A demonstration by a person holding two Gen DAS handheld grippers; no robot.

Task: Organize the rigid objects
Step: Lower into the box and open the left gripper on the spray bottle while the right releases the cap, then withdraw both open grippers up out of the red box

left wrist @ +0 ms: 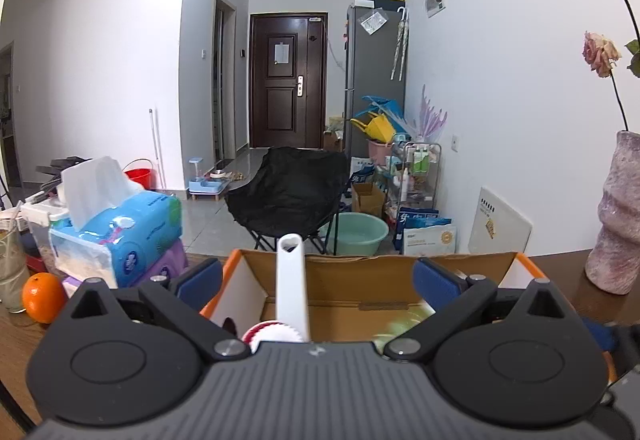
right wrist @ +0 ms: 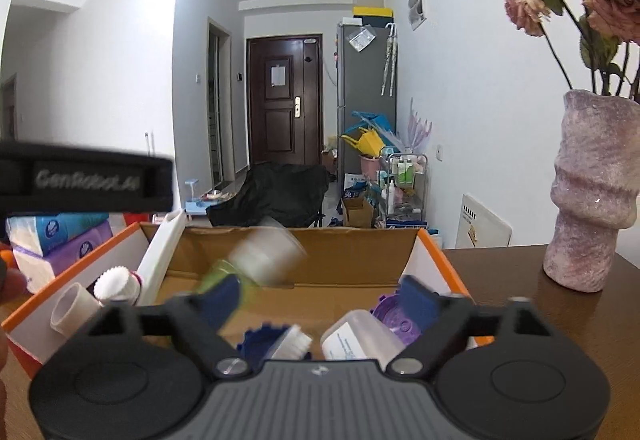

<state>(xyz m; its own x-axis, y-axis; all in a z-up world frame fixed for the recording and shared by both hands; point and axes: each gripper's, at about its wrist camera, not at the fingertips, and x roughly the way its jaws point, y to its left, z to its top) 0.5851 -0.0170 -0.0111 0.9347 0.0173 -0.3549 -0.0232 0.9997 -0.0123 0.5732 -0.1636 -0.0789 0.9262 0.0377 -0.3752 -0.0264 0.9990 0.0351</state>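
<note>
An open cardboard box with orange edges (right wrist: 436,252) stands on the wooden table; it also shows in the left wrist view (left wrist: 352,276). My right gripper (right wrist: 320,298) is open over the box. A blurred green and clear bottle (right wrist: 256,260) is in mid-air just past its left finger, free of the pads. Inside lie a white brush with a long handle (right wrist: 160,252), a white tube (right wrist: 72,310), a blue cap (right wrist: 260,340), a white bottle (right wrist: 360,340) and a purple lid (right wrist: 394,320). My left gripper (left wrist: 318,280) is open above the box, with the brush handle (left wrist: 292,280) between its fingers, untouched.
Tissue packs (left wrist: 116,236) and an orange (left wrist: 42,298) sit left of the box. A pink vase with dried roses (right wrist: 592,191) stands on the table at the right. The left gripper's body (right wrist: 84,181) hangs at the left of the right wrist view. Beyond the table is a cluttered room.
</note>
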